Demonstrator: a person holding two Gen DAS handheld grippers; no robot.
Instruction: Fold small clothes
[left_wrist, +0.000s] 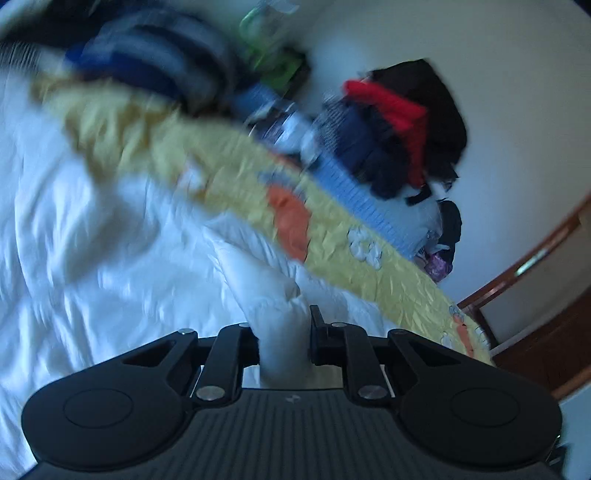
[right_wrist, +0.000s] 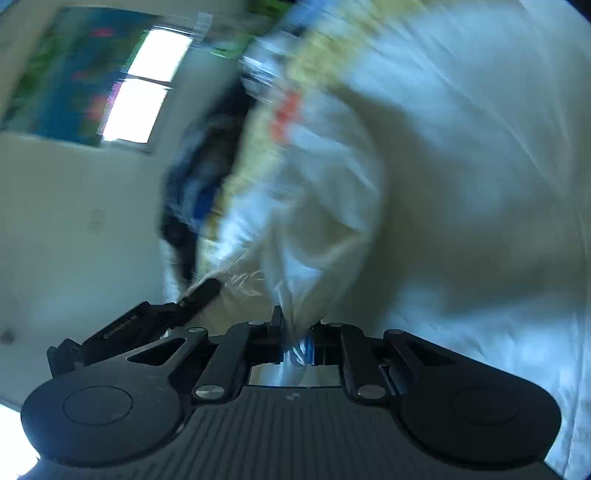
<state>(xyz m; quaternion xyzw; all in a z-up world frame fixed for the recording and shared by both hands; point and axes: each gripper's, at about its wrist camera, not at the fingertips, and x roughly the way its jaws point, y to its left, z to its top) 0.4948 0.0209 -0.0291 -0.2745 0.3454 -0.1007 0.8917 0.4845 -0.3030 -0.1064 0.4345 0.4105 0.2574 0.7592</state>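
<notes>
A white garment (left_wrist: 273, 295) lies crumpled on a white bed. One bunched fold of it rises into my left gripper (left_wrist: 284, 332), whose jaws are shut on it. In the right wrist view the same kind of white cloth (right_wrist: 314, 229) hangs stretched from my right gripper (right_wrist: 297, 332), which is shut on a pinched edge of it. This view is rolled sideways and blurred. A black gripper part (right_wrist: 199, 291) shows just left of the right gripper's fingers, touching the cloth edge.
A yellow cloth with orange and white patches (left_wrist: 332, 229) runs diagonally across the bed. Behind it is a pile of blue, red and black clothes (left_wrist: 388, 140). A brown wooden door frame (left_wrist: 535, 288) stands at the right. A window (right_wrist: 144, 85) is on the wall.
</notes>
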